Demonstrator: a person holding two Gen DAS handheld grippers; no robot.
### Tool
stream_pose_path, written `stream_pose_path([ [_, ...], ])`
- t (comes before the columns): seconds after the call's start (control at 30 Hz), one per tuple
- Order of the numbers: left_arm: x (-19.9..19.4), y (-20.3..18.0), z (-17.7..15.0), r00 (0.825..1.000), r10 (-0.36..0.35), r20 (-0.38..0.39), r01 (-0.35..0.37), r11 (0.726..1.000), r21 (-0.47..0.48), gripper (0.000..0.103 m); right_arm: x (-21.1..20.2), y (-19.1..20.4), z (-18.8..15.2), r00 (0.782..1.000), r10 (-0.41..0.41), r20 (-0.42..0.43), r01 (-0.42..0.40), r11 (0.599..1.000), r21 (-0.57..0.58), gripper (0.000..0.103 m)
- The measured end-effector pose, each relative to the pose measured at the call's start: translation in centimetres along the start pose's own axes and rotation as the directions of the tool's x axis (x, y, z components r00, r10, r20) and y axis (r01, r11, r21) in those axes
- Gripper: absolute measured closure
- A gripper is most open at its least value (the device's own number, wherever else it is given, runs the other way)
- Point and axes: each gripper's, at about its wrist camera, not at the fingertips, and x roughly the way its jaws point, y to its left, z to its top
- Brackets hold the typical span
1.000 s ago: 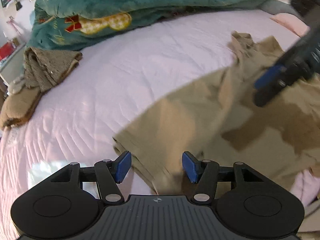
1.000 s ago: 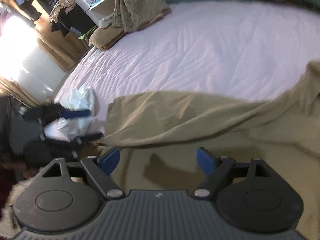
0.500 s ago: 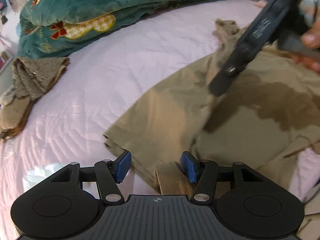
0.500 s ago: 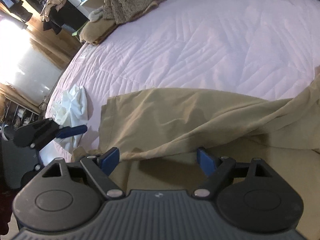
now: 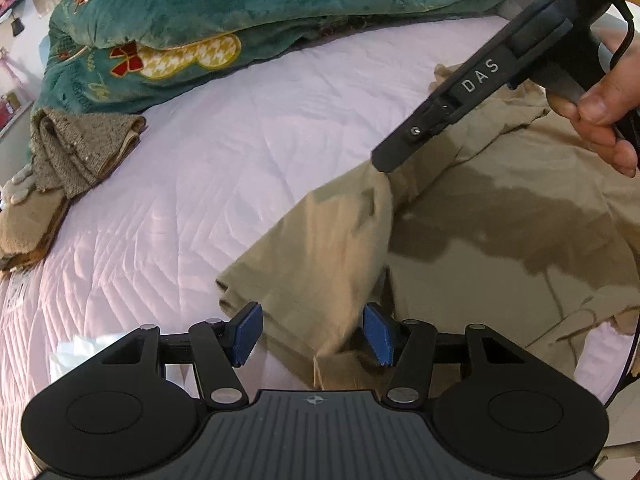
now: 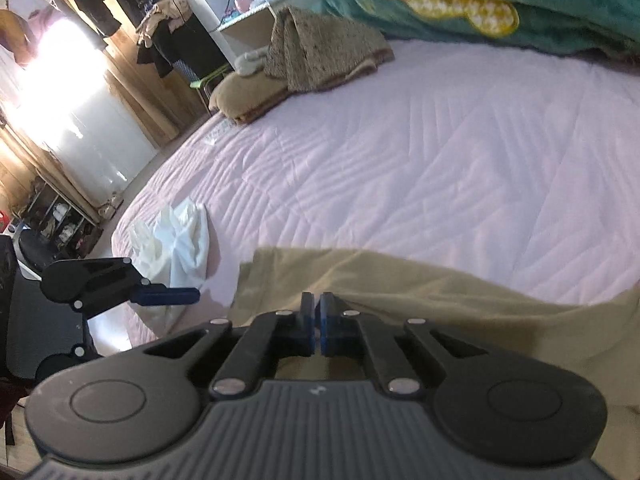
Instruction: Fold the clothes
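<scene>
A quilted pale-pink bed cover [image 5: 248, 168] carries the khaki cotton garment [image 5: 460, 248], spread at its near edge. The right gripper [image 5: 380, 164], angled down, pinches a raised fold; the left gripper [image 5: 312, 334] straddles the hem, pads apart.

The khaki shirt [image 5: 460, 240] lies spread on the bed, mostly flat, plain tan cloth with soft creases. Its near hem edge runs between my left jaws, which stand apart around it without pressing. From there a raised ridge of cloth climbs away toward my right jaws, which are pinched together on a fold of it, lifting that fold off the rest. Seen past my right jaws, the shirt [image 6: 400, 284] forms a long humped fold just ahead of the pads. A rumpled part bunches at its far end.
</scene>
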Motion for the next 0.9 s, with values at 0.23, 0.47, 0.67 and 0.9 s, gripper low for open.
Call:
stream_pose_path([
  [0.23, 2.4, -1.7, 0.8, 0.998, -0.007, -0.067, 0.012, 0.997, 0.072, 0.048, 0.1, 0.8, 0.5, 1.000, -0.010, -0.016, 0.010, 1.000, -0.019, 0.099],
  [0.47, 2.7, -0.3, 0.5, 0.998, -0.021, -0.060, 0.020, 1.000, -0.023, 0.101, -1.1, 0.0, -1.2, 0.995, -0.080, -0.064, 0.079, 0.997, -0.024, 0.050],
  [0.67, 1.8, 0.8, 0.7, 0.999, -0.040, -0.015, 0.038, 0.995, -0.094, 0.101, -1.9, 2.7, -2.1, 0.982, -0.178, -0.069, 0.148, 0.939, -0.311, 0.031],
  [0.9, 0.5, 2.3, 1.7, 0.998, -0.050, 0.028, 0.053, 0.985, -0.162, 0.101, -0.2, 5.6, -2.6, 0.956, -0.278, -0.091, 0.160, 0.758, -0.632, 0.029],
])
